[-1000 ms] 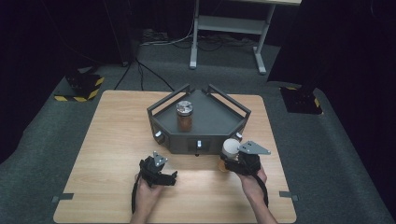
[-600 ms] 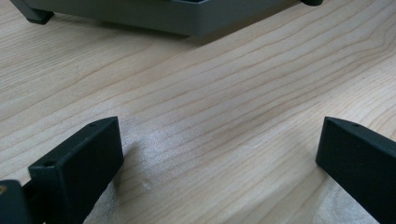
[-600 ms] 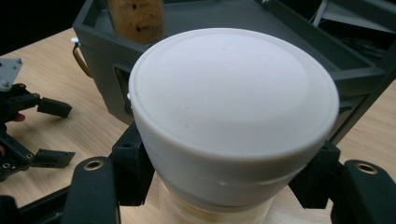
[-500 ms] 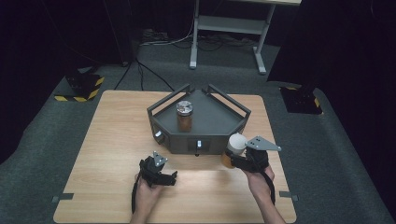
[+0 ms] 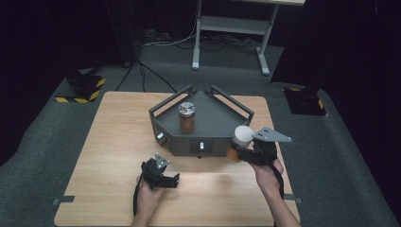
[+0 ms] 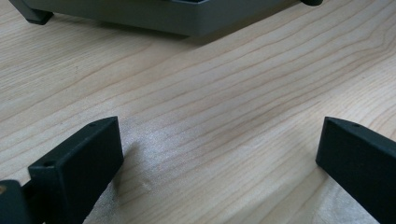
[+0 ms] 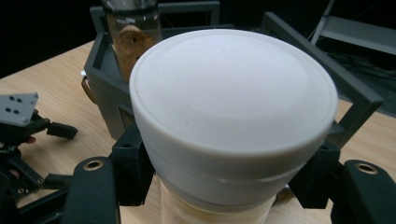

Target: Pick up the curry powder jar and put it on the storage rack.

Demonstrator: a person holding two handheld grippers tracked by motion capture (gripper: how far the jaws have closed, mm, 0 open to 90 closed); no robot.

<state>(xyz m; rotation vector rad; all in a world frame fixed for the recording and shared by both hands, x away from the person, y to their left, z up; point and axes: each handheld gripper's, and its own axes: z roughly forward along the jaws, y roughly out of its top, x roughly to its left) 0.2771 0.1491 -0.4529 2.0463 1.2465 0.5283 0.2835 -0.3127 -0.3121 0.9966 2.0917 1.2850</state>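
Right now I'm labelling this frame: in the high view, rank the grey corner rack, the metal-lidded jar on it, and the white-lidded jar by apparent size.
1. Grey corner rack, clearly largest.
2 and 3. Metal-lidded jar and white-lidded jar in the right tool: look alike, the second partly hidden, so unranked.

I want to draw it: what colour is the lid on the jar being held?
White. The lid shows best in the right gripper view.

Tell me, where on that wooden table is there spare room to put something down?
The light wooden table is bare left of the dark grey railed tray and along the near edge between the hands. It is crowded by the tray's front right corner, where the right gripper holds a white-lidded jar.
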